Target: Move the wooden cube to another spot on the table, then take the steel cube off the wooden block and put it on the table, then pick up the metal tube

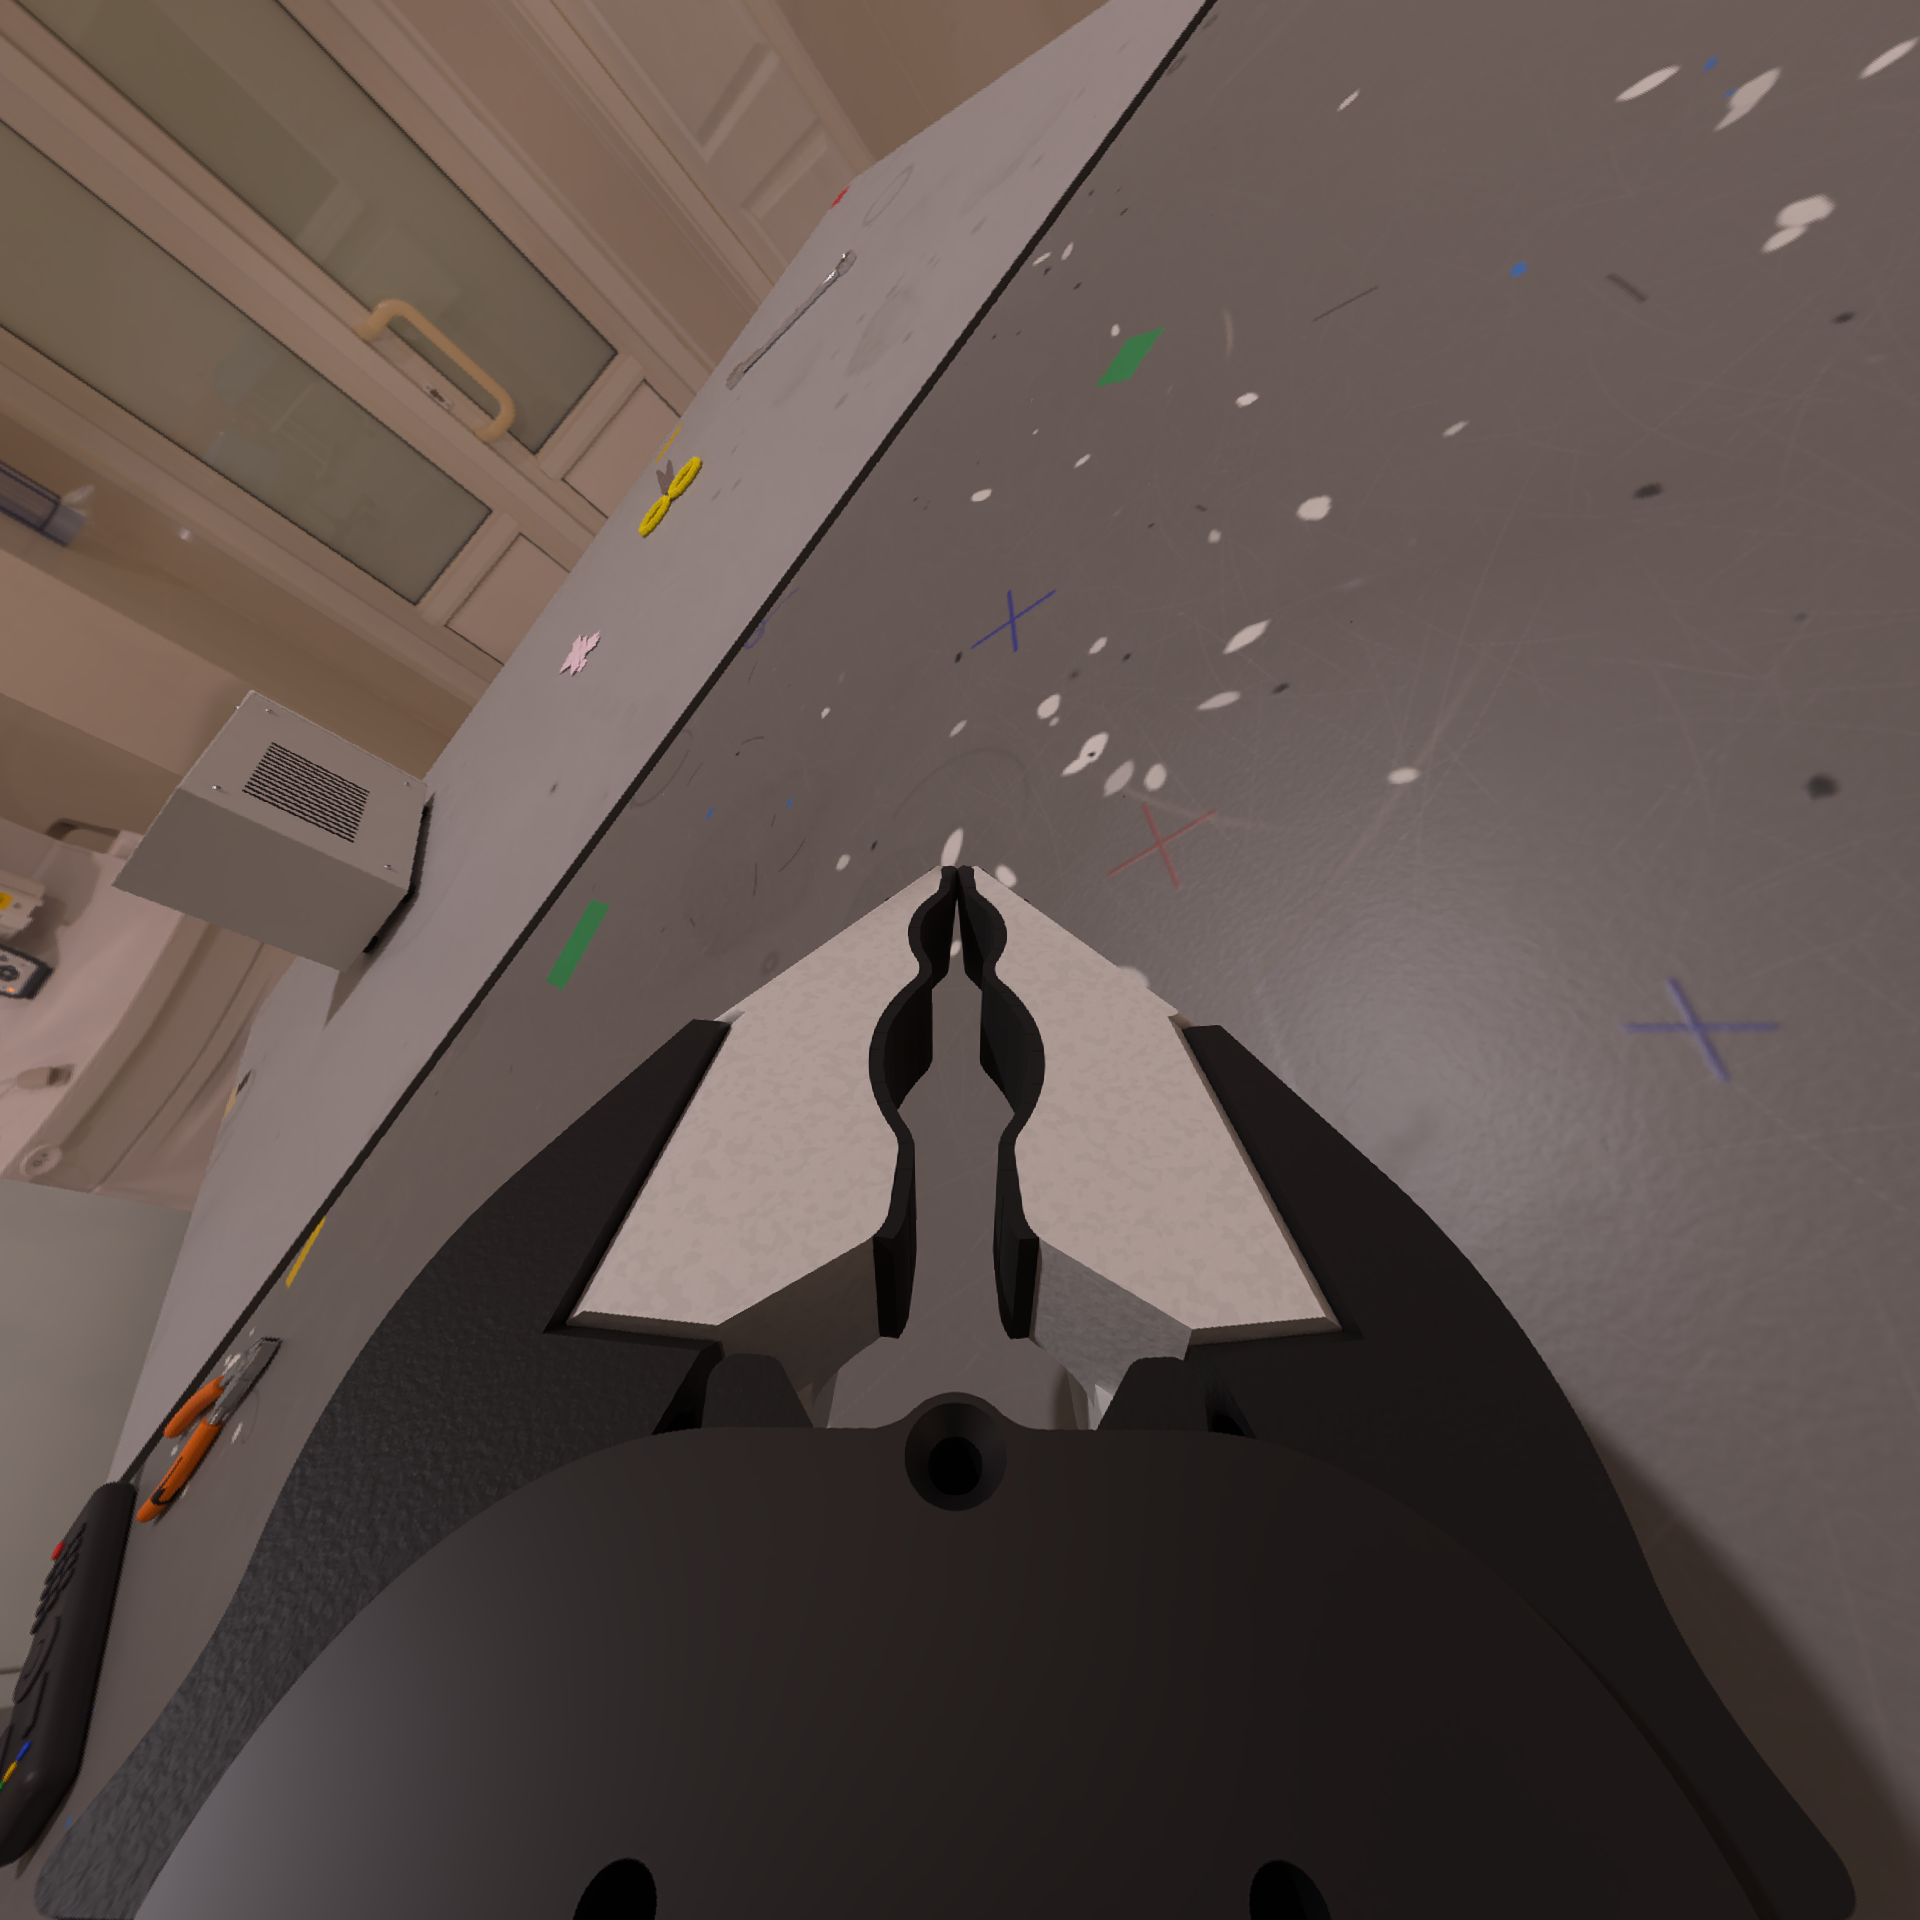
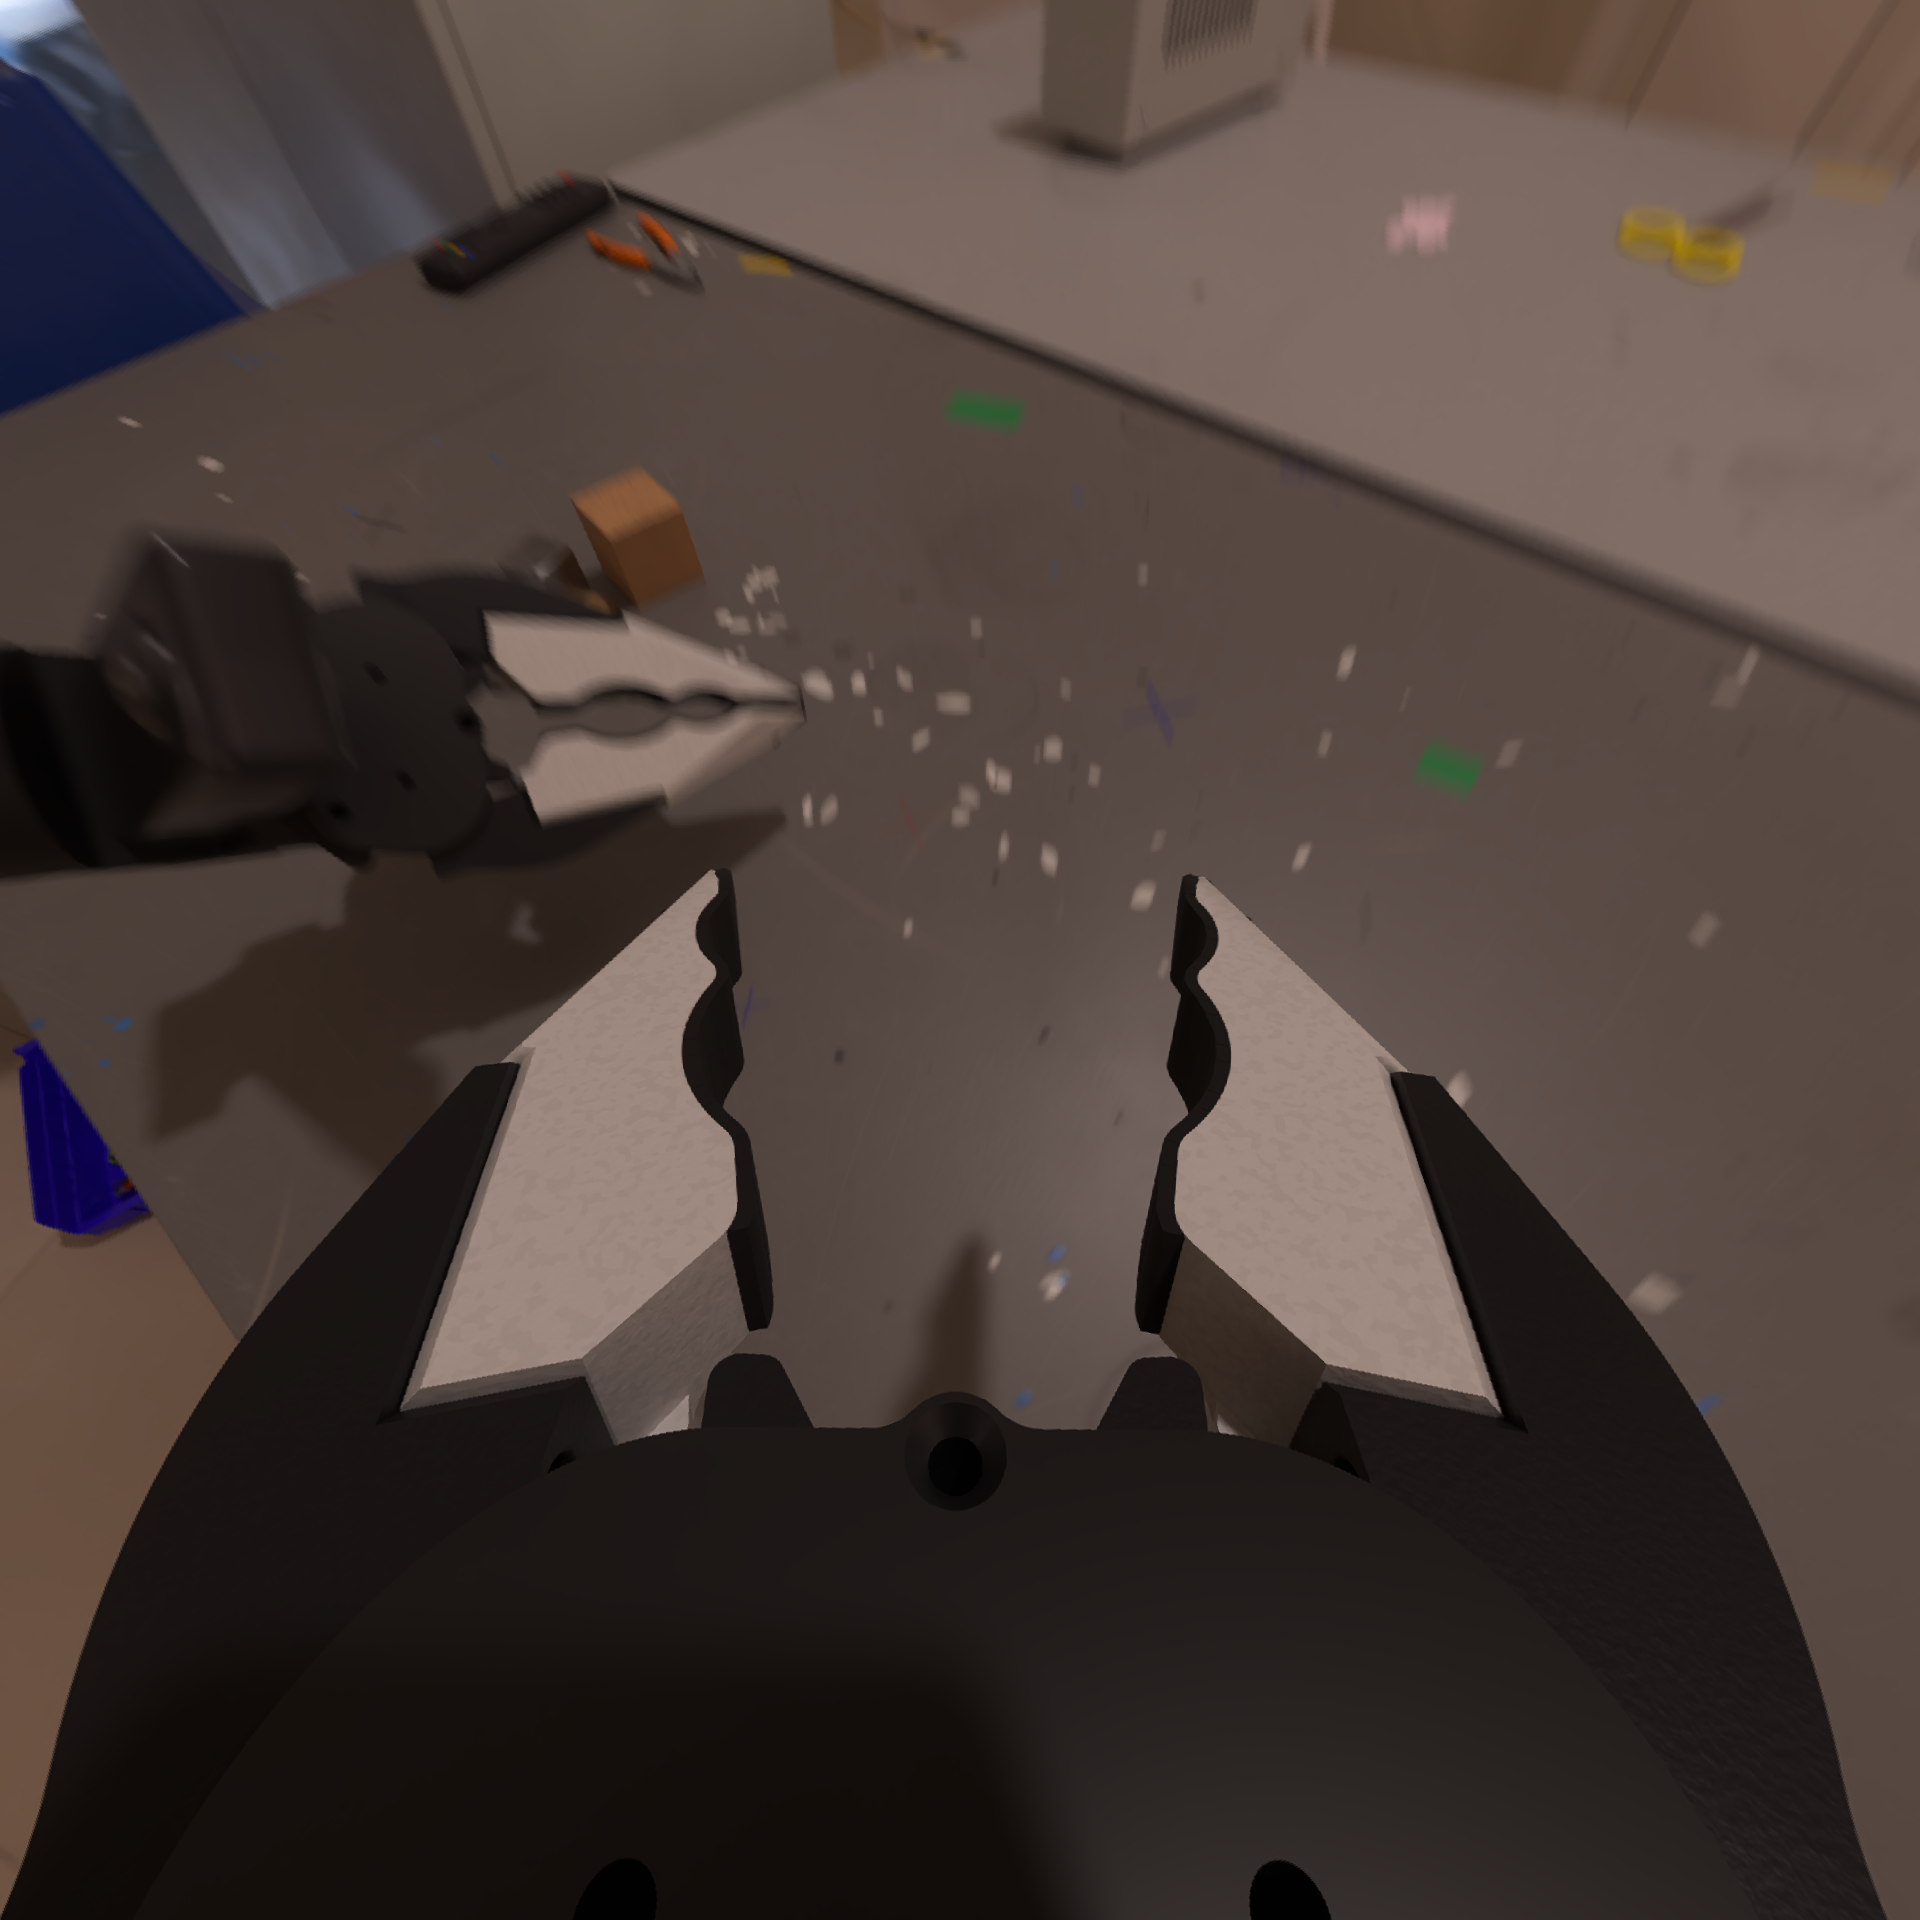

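In the right wrist view a light brown wooden cube (image 2: 636,535) sits on the dark grey table (image 2: 1039,1143), far left of centre. A small brown and grey shape (image 2: 556,569) beside it is mostly hidden behind my left gripper (image 2: 795,709), which is shut and empty, pointing right just above the table. My right gripper (image 2: 954,894) is open and empty over bare table, nearer than the cube. In the left wrist view my left gripper (image 1: 956,878) is shut over speckled table (image 1: 1455,935). No steel cube or metal tube shows clearly.
A lighter grey table adjoins at the back with a grey vented box (image 2: 1153,73), yellow rings (image 2: 1683,244), a black remote (image 2: 509,234) and orange-handled pliers (image 2: 644,249). A wrench (image 1: 795,317) lies there too. A blue bin (image 2: 73,1143) stands off the table's left edge.
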You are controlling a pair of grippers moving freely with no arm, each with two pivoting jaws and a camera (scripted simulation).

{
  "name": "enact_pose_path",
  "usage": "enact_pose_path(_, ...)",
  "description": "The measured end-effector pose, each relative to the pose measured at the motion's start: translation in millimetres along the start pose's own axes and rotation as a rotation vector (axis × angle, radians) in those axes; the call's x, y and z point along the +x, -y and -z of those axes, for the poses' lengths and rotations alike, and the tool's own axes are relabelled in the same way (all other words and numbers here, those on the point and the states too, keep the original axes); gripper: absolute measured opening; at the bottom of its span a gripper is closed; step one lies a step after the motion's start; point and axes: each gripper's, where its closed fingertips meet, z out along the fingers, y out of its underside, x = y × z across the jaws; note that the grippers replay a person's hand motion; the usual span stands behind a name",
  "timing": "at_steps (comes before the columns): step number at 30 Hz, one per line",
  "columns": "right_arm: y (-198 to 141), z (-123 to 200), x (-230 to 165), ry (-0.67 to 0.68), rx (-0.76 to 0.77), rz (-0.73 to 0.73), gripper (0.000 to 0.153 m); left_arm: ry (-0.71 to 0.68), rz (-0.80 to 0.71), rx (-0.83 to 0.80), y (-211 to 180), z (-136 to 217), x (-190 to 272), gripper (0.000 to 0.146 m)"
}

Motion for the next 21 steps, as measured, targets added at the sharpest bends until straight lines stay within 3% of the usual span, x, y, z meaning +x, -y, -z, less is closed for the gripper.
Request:
enact_pose_path(3, -66, -27, -2, -0.064, -0.082, -0.095, 0.091, 0.011, -0.012, 0.007, 1, 0, 0, 0.000)
enact_pose_path(5, -80, -42, -2, -0.084, -0.077, -0.138, 0.099, 0.012, -0.020, 0.007, 1, -1, 0, 0.000)
enact_pose_path(9, -69, -60, 15, -0.174, -0.004, -0.061, 0.102, 0.015, -0.024, 0.014, 1, -1, 0, 0.000)
enact_pose_path(14, -75, -85, 19, -0.088, -0.068, -0.040, 0.111, 0.014, -0.013, 0.009, 1, -3, -1, 0.000)
enact_pose_path(21, -75, -82, 17, -0.031, -0.041, 0.003, 0.108, -0.009, 0.028, 0.010, 0, -5, -1, 0.000)
